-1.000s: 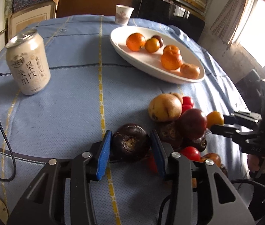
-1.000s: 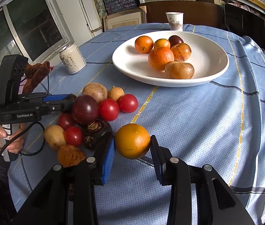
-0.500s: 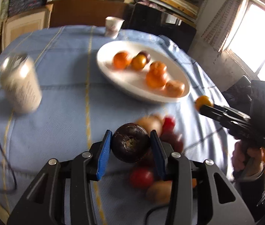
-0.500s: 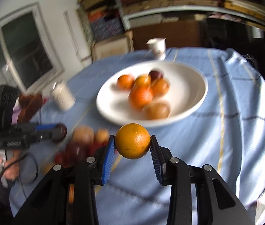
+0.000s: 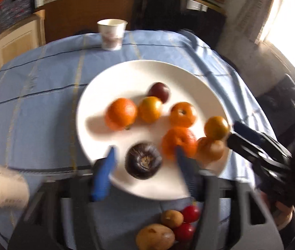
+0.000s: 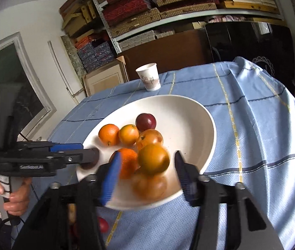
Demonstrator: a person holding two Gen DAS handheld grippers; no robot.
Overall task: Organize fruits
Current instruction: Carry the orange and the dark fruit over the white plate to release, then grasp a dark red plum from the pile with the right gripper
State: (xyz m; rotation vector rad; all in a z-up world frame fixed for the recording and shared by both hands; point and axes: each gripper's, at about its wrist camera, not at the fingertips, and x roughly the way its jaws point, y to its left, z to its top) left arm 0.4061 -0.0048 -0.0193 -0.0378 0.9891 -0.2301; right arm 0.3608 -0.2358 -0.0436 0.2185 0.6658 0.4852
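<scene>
Left gripper [image 5: 144,166] and right gripper [image 6: 146,171] over white bowl [image 5: 189,77], jaws just opening, pads clear. Dark fruit [image 5: 143,160] and orange [image 6: 153,159] loose between them, blurred; contact with bowl unclear. Remaining fruit [image 5: 168,227] cut off below.

One white plate [image 5: 126,70], one paper cup [image 5: 112,34], one can [image 5: 5,187].

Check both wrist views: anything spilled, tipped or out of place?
Nothing spilled or damaged. The paper cup stands upright and the plate sits flat. Only leftovers: loose fruits on the cloth beside the plate. Both claws' jaws have just been opening, each with a fruit between them over the plate.
</scene>
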